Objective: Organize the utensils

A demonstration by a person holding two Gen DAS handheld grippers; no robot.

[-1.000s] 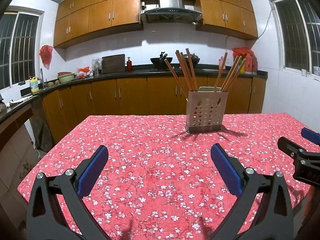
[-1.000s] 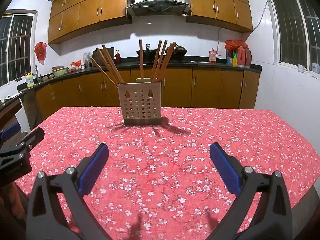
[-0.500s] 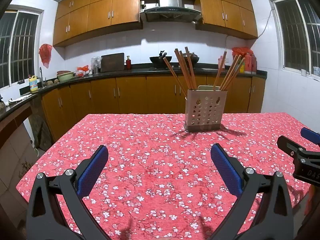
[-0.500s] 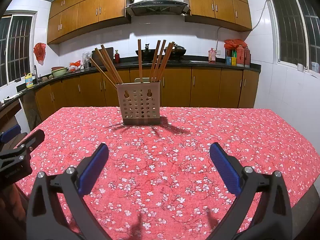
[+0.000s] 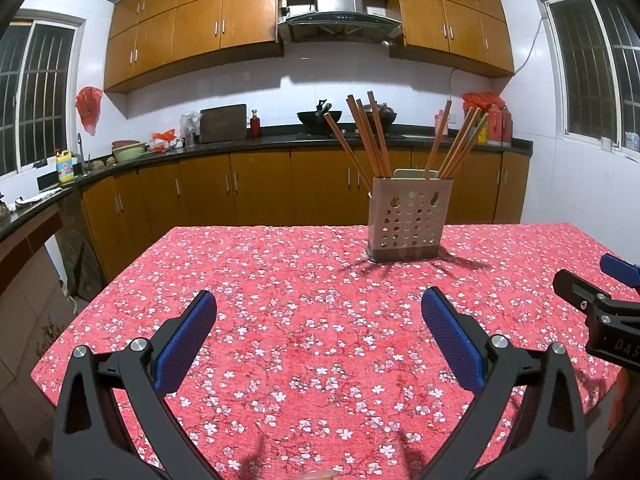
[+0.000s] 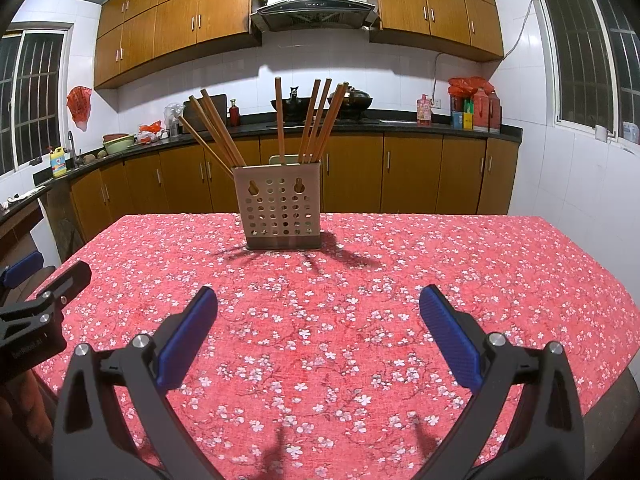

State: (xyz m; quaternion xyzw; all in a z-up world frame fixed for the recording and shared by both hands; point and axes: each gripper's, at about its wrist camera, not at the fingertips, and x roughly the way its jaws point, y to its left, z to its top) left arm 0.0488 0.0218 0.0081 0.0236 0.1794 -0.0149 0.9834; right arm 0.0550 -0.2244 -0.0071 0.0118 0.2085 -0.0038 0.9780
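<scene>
A perforated metal utensil holder (image 5: 408, 220) stands upright on the table with the red flowered cloth (image 5: 304, 320); it also shows in the right wrist view (image 6: 282, 210). Several wooden chopsticks (image 5: 370, 138) stand in it, fanned left and right, also visible in the right wrist view (image 6: 308, 120). My left gripper (image 5: 320, 312) is open and empty above the near part of the table. My right gripper (image 6: 318, 304) is open and empty, beside the left one; it shows at the right edge of the left wrist view (image 5: 600, 300).
Wooden cabinets and a dark counter (image 5: 280, 142) with a wok, bottles and bowls run behind the table. The table's left edge (image 5: 100, 300) drops to a tiled floor. The left gripper shows at the left edge of the right wrist view (image 6: 36, 304).
Both grippers have drawn slightly back and up from the holder; the holder looks a little smaller. Both stay open and empty.
</scene>
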